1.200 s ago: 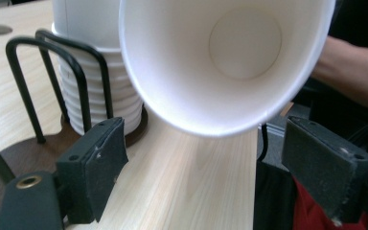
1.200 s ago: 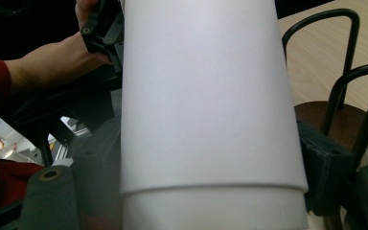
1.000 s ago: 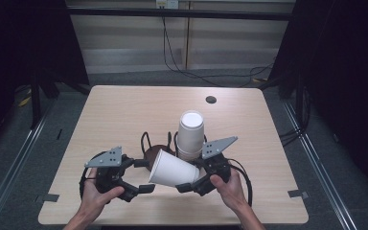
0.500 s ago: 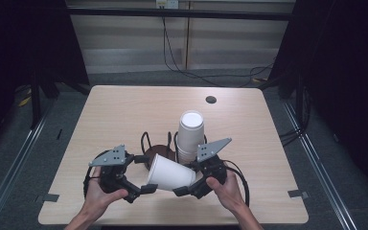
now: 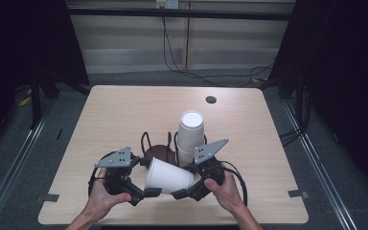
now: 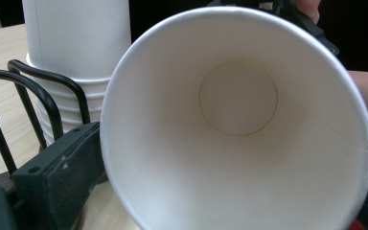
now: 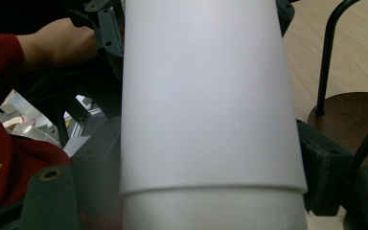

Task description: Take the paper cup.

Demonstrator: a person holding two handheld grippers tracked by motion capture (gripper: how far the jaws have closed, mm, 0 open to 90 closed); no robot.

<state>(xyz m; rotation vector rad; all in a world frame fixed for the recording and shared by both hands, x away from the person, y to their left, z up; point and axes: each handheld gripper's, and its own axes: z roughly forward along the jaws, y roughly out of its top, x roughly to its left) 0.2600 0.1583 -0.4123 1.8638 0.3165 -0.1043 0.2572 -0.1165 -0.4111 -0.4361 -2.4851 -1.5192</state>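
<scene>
We lose the paper cup (image 6: 239,124) rim past the left gripper view's lower edge, its base cut off below the right gripper (image 7: 211,191) jaws, cup stack (image 6: 76,38) top cropped.

Paper cup (image 5: 168,176) lies sideways at the table's (image 5: 124,110) near edge, between left gripper (image 5: 141,189) on its left and right gripper (image 5: 184,191) on its right, mouth toward left. Just behind it stands the wire rack (image 5: 160,146), with the cup stack (image 5: 190,136) in its right part. Small hole (image 5: 211,99) far right of centre.
</scene>
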